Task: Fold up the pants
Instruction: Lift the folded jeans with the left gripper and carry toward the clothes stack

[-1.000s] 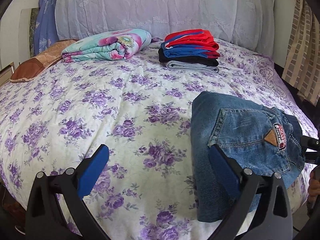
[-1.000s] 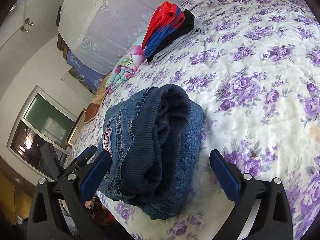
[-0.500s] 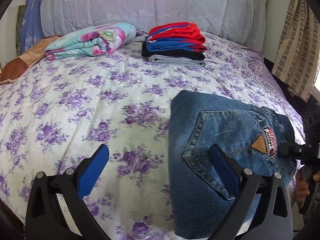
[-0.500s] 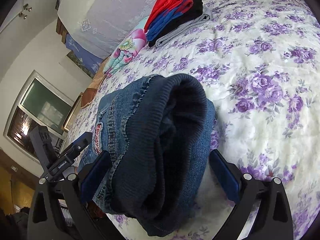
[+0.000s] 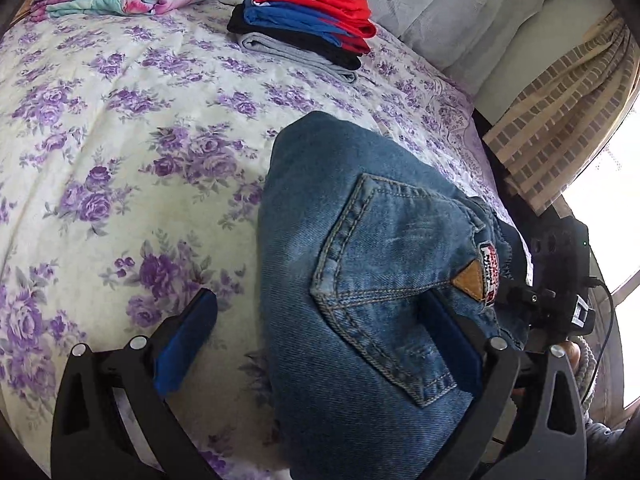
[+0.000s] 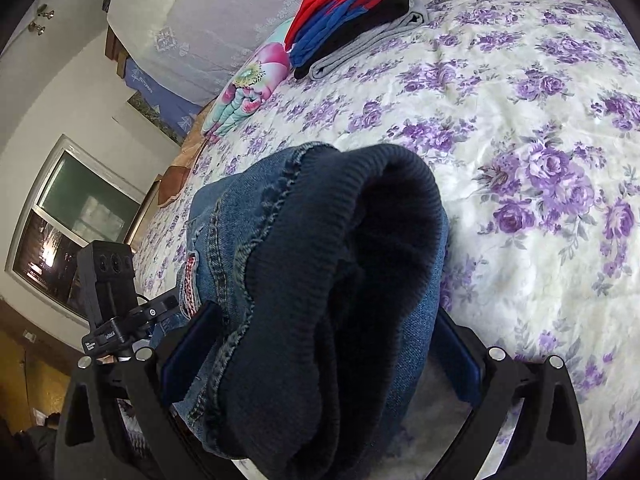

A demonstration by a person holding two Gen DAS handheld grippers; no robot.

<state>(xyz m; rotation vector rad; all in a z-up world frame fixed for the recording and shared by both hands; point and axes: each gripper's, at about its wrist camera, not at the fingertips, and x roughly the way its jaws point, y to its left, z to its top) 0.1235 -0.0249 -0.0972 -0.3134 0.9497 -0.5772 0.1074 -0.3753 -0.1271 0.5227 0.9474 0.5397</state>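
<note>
Folded jeans (image 5: 360, 280) lie near the edge of the floral bedspread (image 5: 120, 140), left gripper (image 5: 320, 340) and right gripper (image 6: 320, 344) both spread wide, straddling opposite ends ungripped, seemingly to lift the bundle toward the folded stack (image 5: 308, 20).
</note>
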